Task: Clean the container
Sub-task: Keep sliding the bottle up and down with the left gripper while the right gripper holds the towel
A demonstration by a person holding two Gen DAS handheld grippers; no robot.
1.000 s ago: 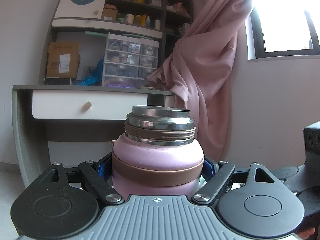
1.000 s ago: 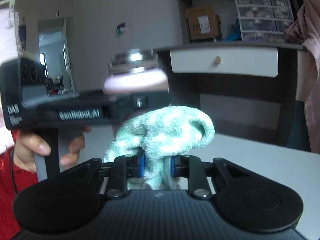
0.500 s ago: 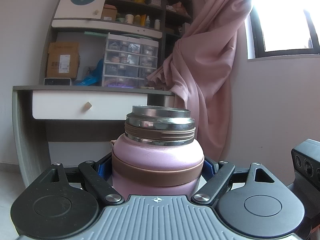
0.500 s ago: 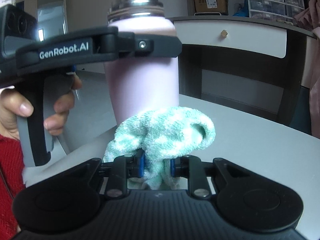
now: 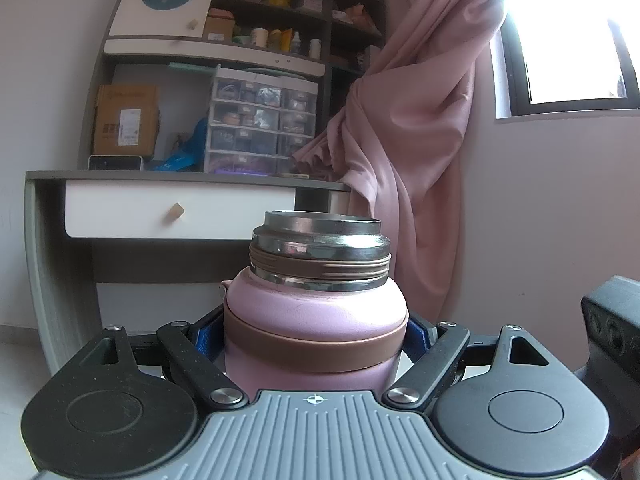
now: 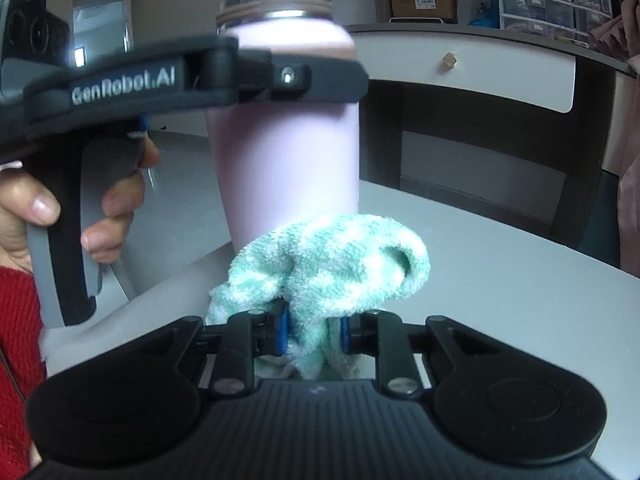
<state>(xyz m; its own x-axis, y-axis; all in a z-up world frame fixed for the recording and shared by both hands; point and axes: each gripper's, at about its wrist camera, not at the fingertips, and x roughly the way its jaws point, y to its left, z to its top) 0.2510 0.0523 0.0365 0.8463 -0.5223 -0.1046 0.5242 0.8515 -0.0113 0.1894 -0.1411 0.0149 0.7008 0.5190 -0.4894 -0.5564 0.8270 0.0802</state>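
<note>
While left tongs (image 5: 316, 340) clamp flask (image 5: 316, 320), right tongs (image 6: 312, 334) pinch cloth (image 6: 332, 264); grey table (image 6: 500, 280).

Pink flask (image 5: 316, 320) upright, lidless; mint towel (image 6: 332, 264) bunched at its base.

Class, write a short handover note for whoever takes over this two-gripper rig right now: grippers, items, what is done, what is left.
Left gripper: shut on the pink steel flask with the brown band, upright, lid off, mouth open.
Right gripper: shut on the bunched mint-green terry cloth, low in front of the flask, above the grey table.
Done: both items gripped.
Left: wipe the flask; whether the cloth touches it yet cannot be told.
</note>
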